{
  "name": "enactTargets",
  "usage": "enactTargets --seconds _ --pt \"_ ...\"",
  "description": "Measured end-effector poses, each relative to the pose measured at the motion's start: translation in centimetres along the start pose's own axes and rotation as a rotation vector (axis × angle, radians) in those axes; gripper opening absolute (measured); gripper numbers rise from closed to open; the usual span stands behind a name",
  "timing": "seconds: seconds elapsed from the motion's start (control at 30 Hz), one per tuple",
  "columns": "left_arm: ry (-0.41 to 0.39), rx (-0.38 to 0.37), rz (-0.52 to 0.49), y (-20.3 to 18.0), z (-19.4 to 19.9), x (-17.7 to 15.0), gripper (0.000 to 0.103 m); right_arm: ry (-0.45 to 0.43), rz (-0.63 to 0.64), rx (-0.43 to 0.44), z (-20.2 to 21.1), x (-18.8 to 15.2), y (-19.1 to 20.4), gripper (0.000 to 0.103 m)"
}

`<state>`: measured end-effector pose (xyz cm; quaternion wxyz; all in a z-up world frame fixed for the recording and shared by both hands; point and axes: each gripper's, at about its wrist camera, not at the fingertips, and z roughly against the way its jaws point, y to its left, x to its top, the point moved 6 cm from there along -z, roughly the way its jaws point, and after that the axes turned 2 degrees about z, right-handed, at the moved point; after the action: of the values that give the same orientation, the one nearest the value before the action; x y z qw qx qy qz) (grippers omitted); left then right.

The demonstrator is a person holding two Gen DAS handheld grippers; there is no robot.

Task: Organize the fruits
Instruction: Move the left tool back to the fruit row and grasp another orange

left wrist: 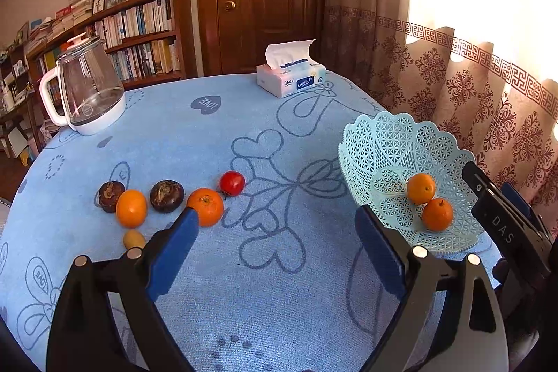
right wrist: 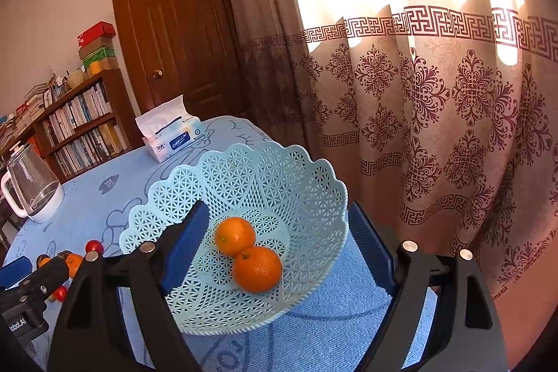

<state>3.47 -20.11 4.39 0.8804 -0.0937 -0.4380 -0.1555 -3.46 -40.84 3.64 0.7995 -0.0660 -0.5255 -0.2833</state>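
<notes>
So far two oranges [right wrist: 257, 269] lie touching each other in the bottom of the pale blue basket [left wrist: 383, 142], which sits at the right of the table close to its edge and the curtain [right wrist: 436, 128]. My right gripper [right wrist: 275, 244] hangs over the basket's near rim with its jaws wide apart and nothing between them, as if its drop is done. My left gripper [left wrist: 277, 241] hovers above the blue tablecloth [left wrist: 244, 285], jaws also spread and empty, and I judge the next pick is its job. Loose fruit waits in a row at the left: an orange [left wrist: 205, 206] just beyond my left finger, a small red fruit [left wrist: 232, 183] to its right, two dark brown ones [left wrist: 167, 196], another orange [left wrist: 131, 208] and a small yellowish one [left wrist: 134, 239] nearer me. The nearest orange looks easiest; I would swing left and straddle it. Open cloth between fruit and basket gives room to carry; the kettle [left wrist: 87, 89] and tissue box [left wrist: 291, 81] stand far off.
</notes>
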Motion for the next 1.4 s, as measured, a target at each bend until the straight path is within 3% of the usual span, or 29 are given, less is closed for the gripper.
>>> enactTargets --seconds 0.63,1.07,1.4 --pt "-0.006 0.088 0.093 6.1 1.9 -1.3 0.090 -0.012 0.026 0.002 0.3 0.0 0.6 0.088" --pt "0.005 0.248 0.202 14.4 2.9 -2.6 0.090 -0.022 0.028 0.001 0.6 0.0 0.6 0.088" --pt "0.019 0.300 0.229 17.7 2.1 -3.0 0.090 -0.024 0.033 -0.001 0.6 0.1 0.6 0.088"
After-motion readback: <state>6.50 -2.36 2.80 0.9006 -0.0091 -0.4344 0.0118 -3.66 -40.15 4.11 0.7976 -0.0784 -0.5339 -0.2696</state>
